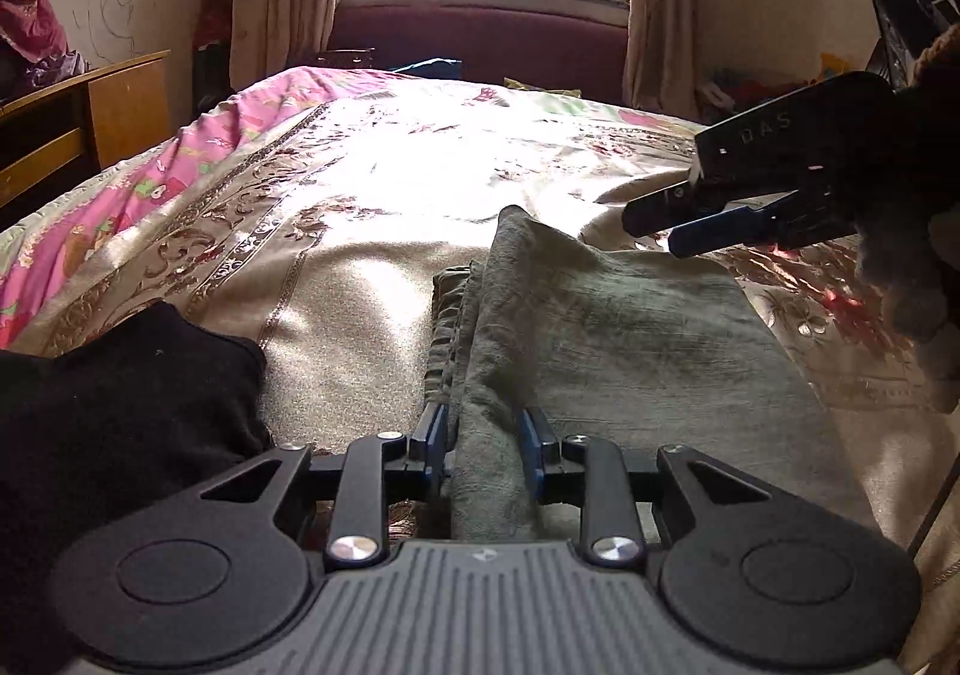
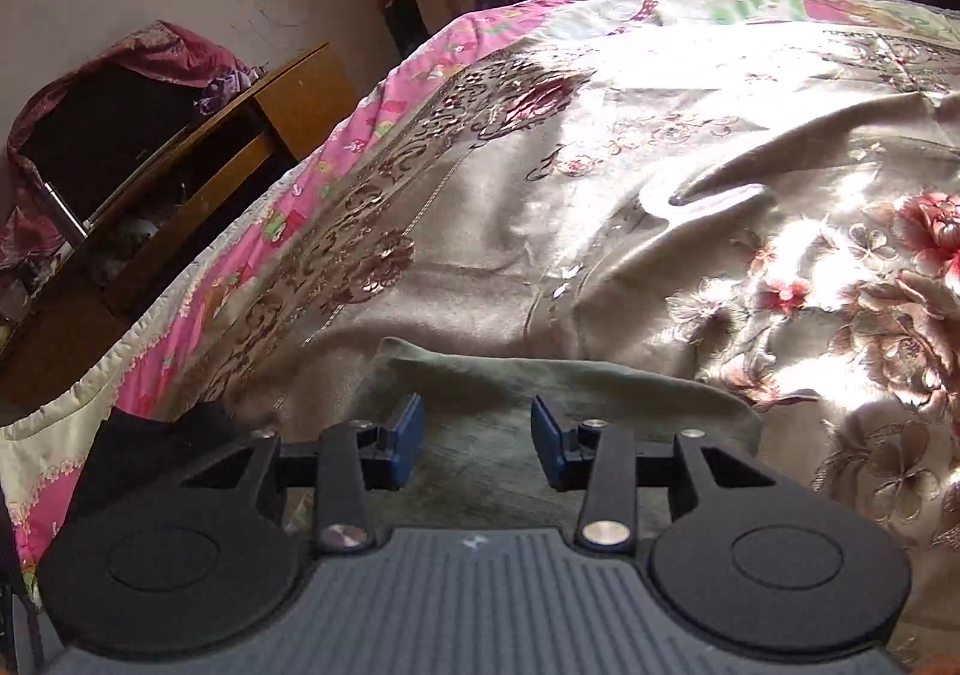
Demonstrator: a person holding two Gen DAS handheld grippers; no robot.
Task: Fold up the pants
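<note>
1. The bed (image 1: pixel 372 183), under a shiny floral cover, carries everything; the window lies beyond its far end.
2. The grey-green pants (image 1: pixel 630 327) lie partly folded on the bed's near part, long axis running away towards the window.
3. The left hand-held gripper (image 1: pixel 489 435) straddles a raised ridge of the pants, jaws part-open; whether the pads press the cloth cannot be told.
4. The right hand-held gripper (image 2: pixel 477 438) hovers above the pants' far edge, jaws apart, gripping nothing.
5. The left one appears nearer for the next fold.
6. Only the left wrist view shows the ridge, the pleated waistband (image 1: pixel 447 315) and a black garment (image 1: pixel 120 405) beside the pants.
</note>
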